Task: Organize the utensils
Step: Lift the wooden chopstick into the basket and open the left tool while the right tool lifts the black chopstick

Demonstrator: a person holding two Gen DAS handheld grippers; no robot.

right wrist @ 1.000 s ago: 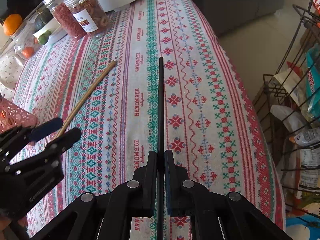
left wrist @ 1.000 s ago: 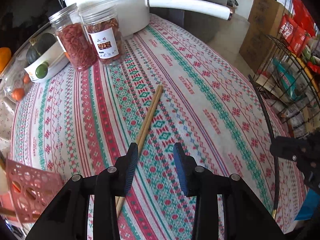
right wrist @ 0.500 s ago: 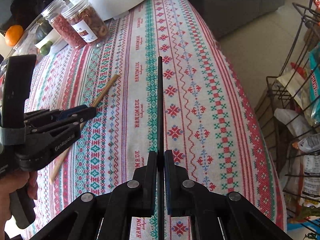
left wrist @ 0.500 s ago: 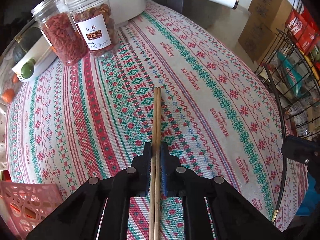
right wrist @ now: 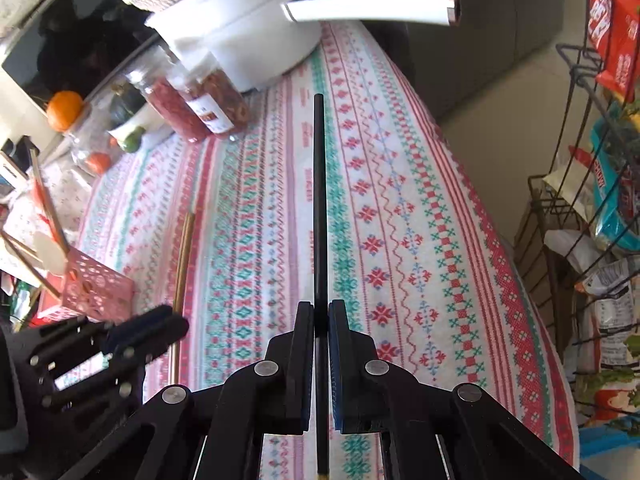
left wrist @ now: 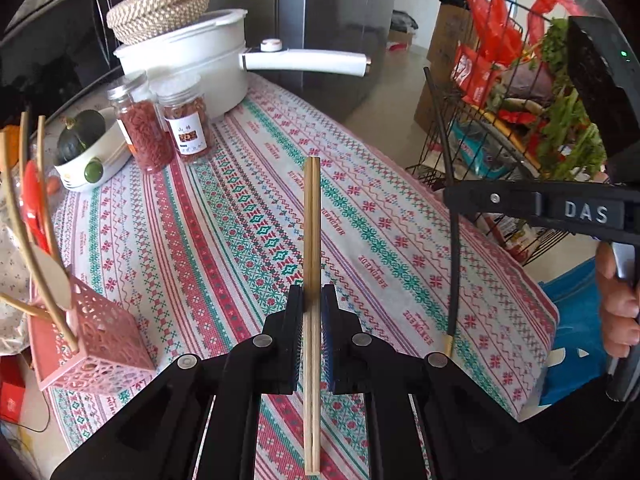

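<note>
While the left claw (left wrist: 312,300) pinches wooden chopsticks (left wrist: 312,240), only its view shows the black chopstick's (left wrist: 454,264) seemingly gold tip.

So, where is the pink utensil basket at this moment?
The pink utensil basket stands at the table's left edge in both wrist views, left of the left gripper and its wooden chopsticks.

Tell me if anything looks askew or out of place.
Nothing is spilled or damaged. The pink holder tilts, its utensils splaying outward. Each tongs grips chopsticks: wooden left, black right.
</note>
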